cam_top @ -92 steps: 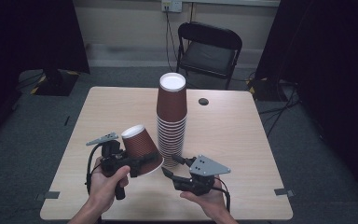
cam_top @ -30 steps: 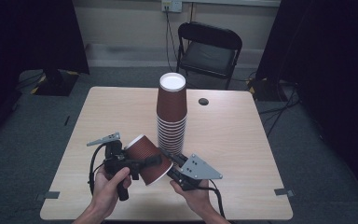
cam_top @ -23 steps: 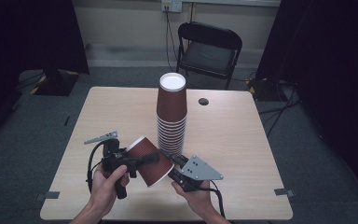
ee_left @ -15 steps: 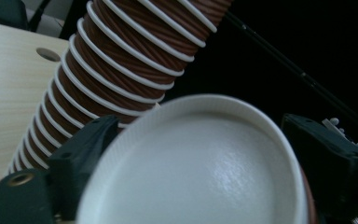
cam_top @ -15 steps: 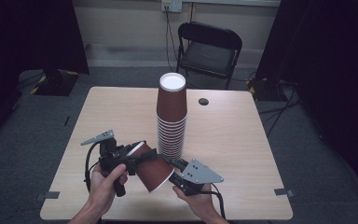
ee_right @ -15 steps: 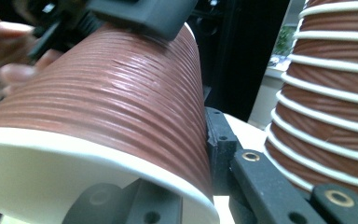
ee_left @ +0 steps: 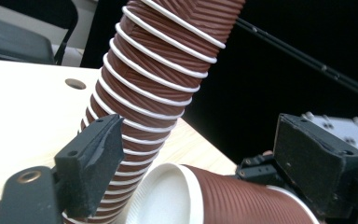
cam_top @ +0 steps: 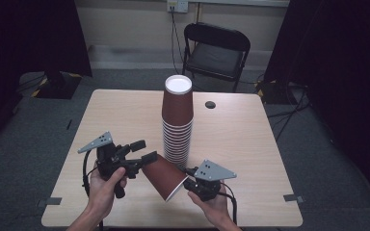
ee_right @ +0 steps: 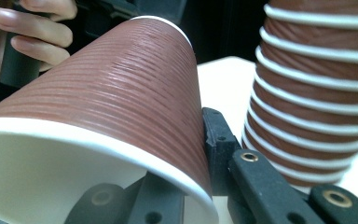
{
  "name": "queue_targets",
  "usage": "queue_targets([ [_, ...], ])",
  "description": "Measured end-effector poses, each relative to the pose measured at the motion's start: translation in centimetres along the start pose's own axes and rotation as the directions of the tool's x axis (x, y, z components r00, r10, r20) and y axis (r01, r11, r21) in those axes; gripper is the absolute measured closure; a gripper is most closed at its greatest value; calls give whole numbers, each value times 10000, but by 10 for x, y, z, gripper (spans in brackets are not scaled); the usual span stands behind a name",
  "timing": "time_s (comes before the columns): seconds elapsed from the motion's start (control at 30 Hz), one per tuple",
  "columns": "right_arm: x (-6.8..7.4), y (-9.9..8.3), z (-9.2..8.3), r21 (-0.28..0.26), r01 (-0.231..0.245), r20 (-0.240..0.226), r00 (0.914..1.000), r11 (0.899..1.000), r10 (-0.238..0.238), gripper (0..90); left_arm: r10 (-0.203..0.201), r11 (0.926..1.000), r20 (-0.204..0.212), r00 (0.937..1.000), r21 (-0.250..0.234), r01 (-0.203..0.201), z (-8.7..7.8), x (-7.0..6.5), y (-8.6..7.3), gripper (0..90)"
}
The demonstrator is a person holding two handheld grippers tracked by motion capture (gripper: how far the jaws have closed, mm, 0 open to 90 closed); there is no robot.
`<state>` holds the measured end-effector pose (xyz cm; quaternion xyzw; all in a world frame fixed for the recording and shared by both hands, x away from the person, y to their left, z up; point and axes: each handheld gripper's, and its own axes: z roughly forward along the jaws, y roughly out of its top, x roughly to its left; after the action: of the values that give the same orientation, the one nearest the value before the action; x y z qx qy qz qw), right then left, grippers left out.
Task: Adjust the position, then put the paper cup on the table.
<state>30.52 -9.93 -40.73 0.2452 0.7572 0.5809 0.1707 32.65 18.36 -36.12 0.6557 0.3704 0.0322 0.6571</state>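
Note:
A single ribbed brown paper cup [cam_top: 161, 175] hangs tilted over the front of the table, white base up-left, rim down-right. My right gripper [cam_top: 185, 180] is shut on the cup's rim wall, one jaw inside and one outside [ee_right: 191, 177]. My left gripper [cam_top: 143, 150] sits at the cup's base. Its jaws have just been closing, but in the left gripper view [ee_left: 198, 140] they still stand wide. The cup's base [ee_left: 168, 196] lies low between them, and no pad presses on it. A tall stack of the same cups [cam_top: 177, 120] stands upside down mid-table, just behind.
The wooden table [cam_top: 231, 139] has a small dark round hole [cam_top: 210, 104] behind the stack. A black folding chair [cam_top: 217, 48] stands beyond the far edge. The stack [ee_right: 317, 93] rises close beside the right gripper.
The left gripper has drawn back to the left along the cup to its base end. The cup, held by the right gripper, has tipped lower and shifted slightly right.

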Motion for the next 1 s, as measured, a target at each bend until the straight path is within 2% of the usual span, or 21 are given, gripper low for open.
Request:
queue_targets([
  [0.03, -4, 0, -2, 213, -203, -109, 9997, 9996, 205, 859, 183, 9998, -71, 9998, 43, -183, 0, 0, 0, 169],
  [0.07, -4, 0, -2, 213, -203, -109, 9997, 9996, 205, 859, 293, 9995, -74, 9995, 126, -292, 0, 1, 0, 169],
  [0.1, -8, 0, -3, 466, -348, -226, 9991, 9983, 359, 859, 723, 9972, -37, 9974, 182, -722, 0, 1, -1, 154],
  [0.13, -8, 0, -3, 466, -348, -226, 9991, 9983, 359, 859, 1206, 9922, -79, 9927, 341, -1202, 0, 1, -2, 154],
  [0.17, -11, 0, -4, 584, -420, -259, 9987, 9974, 435, 859, 1434, 9888, -199, 9895, 440, -1424, 0, 0, -2, 156],
  [0.2, -14, 0, -5, 720, -518, -327, 9980, 9961, 542, 859, 1527, 9870, -192, 9881, 546, -1514, 0, 0, -3, 157],
  [0.23, -19, 0, -7, 993, -850, -510, 9946, 9914, 904, 859, 1601, 9851, -33, 9871, 637, -1595, 1, 1, -4, 157],
  [0.27, -19, 0, -7, 993, -850, -510, 9946, 9914, 904, 859, 1751, 9814, 149, 9844, 770, -1757, 0, 1, -5, 157],
  [0.3, -25, 0, -8, 1247, -1113, -757, 9897, 9859, 1214, 859, 1911, 9775, 202, 9814, 869, -1921, 1, 1, -6, 159],
  [0.33, -25, 0, -8, 1247, -1113, -757, 9897, 9859, 1214, 859, 1988, 9753, 211, 9798, 939, -1999, 2, 0, -6, 159],
  [0.4, -30, 0, -10, 1555, -1437, -724, 9850, 9773, 1564, 860, 2208, 9676, 241, 9750, 1202, -2221, 2, 0, -8, 164],
  [0.47, -32, 0, -10, 1715, -1517, -710, 9836, 9734, 1657, 860, 2415, 9593, 304, 9699, 1430, -2433, 3, 2, -9, 171],
  [0.57, -35, -1, -11, 1834, -1668, -589, 9819, 9688, 1802, 860, 2817, 9410, 336, 9589, 1858, -2830, 3, 3, -13, 180],
  [0.63, -36, -3, -10, 2196, -1786, -648, 9783, 9591, 1970, 861, 3009, 9310, 343, 9530, 2058, -3014, 4, 3, -18, 180],
  [0.73, -38, -5, -9, 2389, -1861, -701, 9756, 9530, 2081, 861, 3103, 9207, 544, 9491, 2315, -3143, 6, 4, -22, 179],
  [0.83, -41, -5, -7, 2670, -1912, -883, 9711, 9445, 2216, 861, 3372, 9029, 731, 9386, 2573, -3444, 7, 5, -24, 179],
  [0.87, -42, -4, -7, 2773, -1916, -910, 9703, 9415, 2242, 861, 3377, 9008, 818, 9377, 2610, -3472, 7, 4, -25, 179],
  [0.9, -44, -3, -6, 3014, -1962, -1054, 9657, 9331, 2371, 860, 3380, 8974, 878, 9370, 2698, -3490, 7, 4, -25, 173],
  [0.93, -44, -3, -6, 3014, -1962, -1054, 9657, 9331, 2371, 860, 3381, 8960, 1006, 9357, 2698, -3528, 7, 4, -26, 173],
  [0.97, -45, -3, -6, 3025, -1930, -940, 9685, 9334, 2307, 860, 3437, 8910, 1094, 9327, 2756, -3607, 7, 4, -28, 167],
  [1.0, -47, -2, -5, 3233, -1908, -987, 9673, 9268, 2336, 860, 3486, 8860, 1188, 9297, 2819, -3682, 8, 4, -29, 155],
])
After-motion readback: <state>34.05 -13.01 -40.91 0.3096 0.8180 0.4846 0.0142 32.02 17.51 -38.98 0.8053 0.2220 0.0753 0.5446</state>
